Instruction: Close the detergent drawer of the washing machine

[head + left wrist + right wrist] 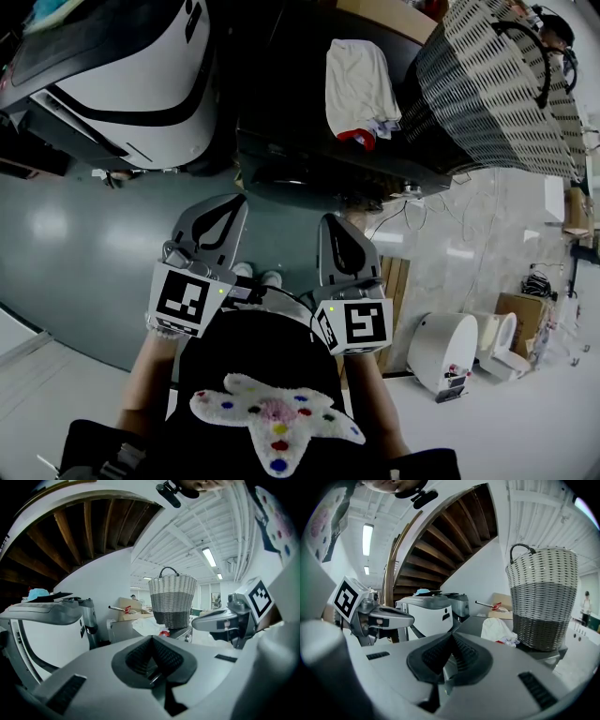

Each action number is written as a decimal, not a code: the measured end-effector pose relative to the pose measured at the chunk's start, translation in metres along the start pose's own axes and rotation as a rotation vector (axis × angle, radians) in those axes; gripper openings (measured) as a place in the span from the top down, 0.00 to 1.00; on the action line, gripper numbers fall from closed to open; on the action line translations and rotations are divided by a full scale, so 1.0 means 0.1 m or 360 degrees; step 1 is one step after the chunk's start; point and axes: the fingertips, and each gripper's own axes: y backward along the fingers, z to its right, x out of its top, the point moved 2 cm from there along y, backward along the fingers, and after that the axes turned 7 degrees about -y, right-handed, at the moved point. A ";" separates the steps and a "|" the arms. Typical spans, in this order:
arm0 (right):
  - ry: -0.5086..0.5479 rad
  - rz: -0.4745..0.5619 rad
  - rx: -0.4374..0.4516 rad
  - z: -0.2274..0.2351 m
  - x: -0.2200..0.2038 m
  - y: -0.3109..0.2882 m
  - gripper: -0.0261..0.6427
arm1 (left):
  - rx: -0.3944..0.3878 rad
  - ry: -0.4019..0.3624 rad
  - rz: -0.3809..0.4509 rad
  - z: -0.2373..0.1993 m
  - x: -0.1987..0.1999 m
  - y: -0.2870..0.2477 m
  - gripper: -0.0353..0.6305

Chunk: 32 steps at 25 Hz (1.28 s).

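My left gripper (232, 201) and right gripper (330, 219) are held side by side over the grey floor, both shut with nothing between the jaws. Ahead of them stands a dark-topped machine (291, 103) with a white cloth (356, 84) and a wicker basket (497, 89) on top. I cannot make out a detergent drawer on it in any view. The left gripper view shows its shut jaws (151, 638) pointing toward the basket (172, 601), apart from the machine. The right gripper view shows the same for its jaws (451, 635), with the cloth (499, 630) beyond.
A large white rounded appliance (131, 84) stands at the upper left. Small white devices (442, 352) and a cardboard box (520, 314) sit on the pale floor at right, with cables (422, 220) trailing there. A wooden staircase (440, 536) rises behind.
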 end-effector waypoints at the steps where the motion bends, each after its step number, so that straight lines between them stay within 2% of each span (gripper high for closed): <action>1: 0.0005 0.0000 0.0002 -0.01 0.01 0.00 0.95 | 0.0001 0.0001 -0.0004 0.00 -0.01 0.00 0.93; 32: 0.0044 -0.0014 0.0016 -0.08 0.05 0.01 0.95 | -0.0001 -0.0011 0.0034 0.00 0.03 0.03 0.93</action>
